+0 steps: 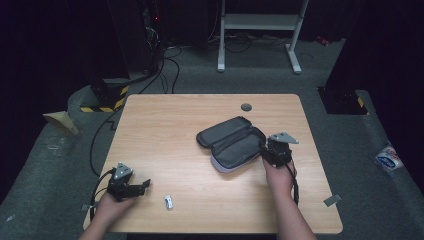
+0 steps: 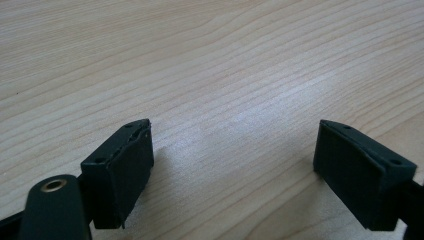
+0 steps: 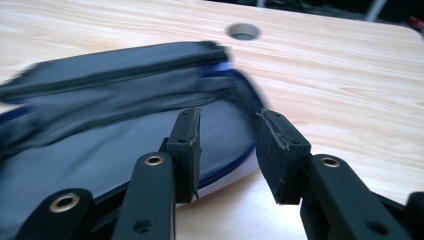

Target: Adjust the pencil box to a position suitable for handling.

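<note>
Tabletop [image 1: 165,130] — light wood, with a round cable hole [image 1: 246,107] near its far edge; largest item, carrying all the rest. Pencil case [image 1: 231,142] — dark grey, zipped open and lying flat toward the right half of the tabletop, lid flap folded back toward the far edge, lower shell with a pale blue rim facing the near edge. Right gripper [image 1: 270,150] — at the case's right end, close to the tabletop's right edge; in the right gripper view its jaws stand partly apart with the case rim [image 3: 220,172] beside the left pad [image 3: 185,150], pressing on nothing that can be made out. Left gripper [image 1: 142,186] — near the front left corner, jaws wide apart over bare wood, holding nothing. Small white object [image 1: 169,201] — at the near edge, just right of the left gripper; too small to identify. Risks, as judged: a loose pinch on the soft rim could slip off or drag the whole case toward the right edge, since nothing steadies its other end; the small object could be knocked off the near edge by a careless sweep of the left hand.
</note>
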Motion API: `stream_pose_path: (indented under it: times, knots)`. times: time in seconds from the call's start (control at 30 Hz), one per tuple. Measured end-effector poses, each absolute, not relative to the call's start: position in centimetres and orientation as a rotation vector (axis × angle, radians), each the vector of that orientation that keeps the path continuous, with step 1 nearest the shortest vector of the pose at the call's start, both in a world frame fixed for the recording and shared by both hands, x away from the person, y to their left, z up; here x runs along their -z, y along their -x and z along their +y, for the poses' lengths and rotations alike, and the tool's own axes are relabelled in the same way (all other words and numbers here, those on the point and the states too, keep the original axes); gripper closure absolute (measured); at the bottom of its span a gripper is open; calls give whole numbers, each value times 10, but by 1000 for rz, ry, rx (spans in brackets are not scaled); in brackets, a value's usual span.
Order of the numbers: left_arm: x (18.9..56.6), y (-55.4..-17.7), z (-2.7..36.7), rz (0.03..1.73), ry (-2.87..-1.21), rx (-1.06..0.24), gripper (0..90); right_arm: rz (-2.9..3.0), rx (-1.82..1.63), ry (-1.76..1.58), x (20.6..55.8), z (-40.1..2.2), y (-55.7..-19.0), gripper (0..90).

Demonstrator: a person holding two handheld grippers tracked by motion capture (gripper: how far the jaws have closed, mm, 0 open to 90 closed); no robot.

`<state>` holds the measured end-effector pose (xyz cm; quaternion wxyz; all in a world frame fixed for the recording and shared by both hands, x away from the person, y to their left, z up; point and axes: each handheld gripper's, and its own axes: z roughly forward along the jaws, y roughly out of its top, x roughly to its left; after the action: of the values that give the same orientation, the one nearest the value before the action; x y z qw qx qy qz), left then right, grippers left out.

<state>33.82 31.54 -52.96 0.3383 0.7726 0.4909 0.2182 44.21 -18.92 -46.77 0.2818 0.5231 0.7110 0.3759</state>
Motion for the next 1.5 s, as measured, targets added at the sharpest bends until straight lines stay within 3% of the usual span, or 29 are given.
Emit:
stream_pose_path:
  times: [0.2,0.37,0.53,0.8,0.9,0.97,1.5]
  knots:
    - [529,-338,316,1280,-2013,-567,166,1917,-951,-1473,477,-196,-472,623]
    - [529,-338,316,1281,-2013,-567,167,1924,-932,-1478,484,-195,-482,702]
    - [529,-338,316,1281,-2013,-567,168,1954,-910,-1506,489,-194,-480,811]
    - [529,-335,315,1254,-2012,-567,229,1963,-956,-1476,490,-186,-459,807]
    - [527,-334,313,1249,-2006,-558,391,1965,-999,-1451,492,-182,-444,797]
    - [526,-335,311,1244,-1997,-530,440,1964,-1011,-1447,493,-181,-440,796]
    - [502,-350,266,1124,-1956,-560,611,2014,-1161,-1338,495,-161,-391,753]
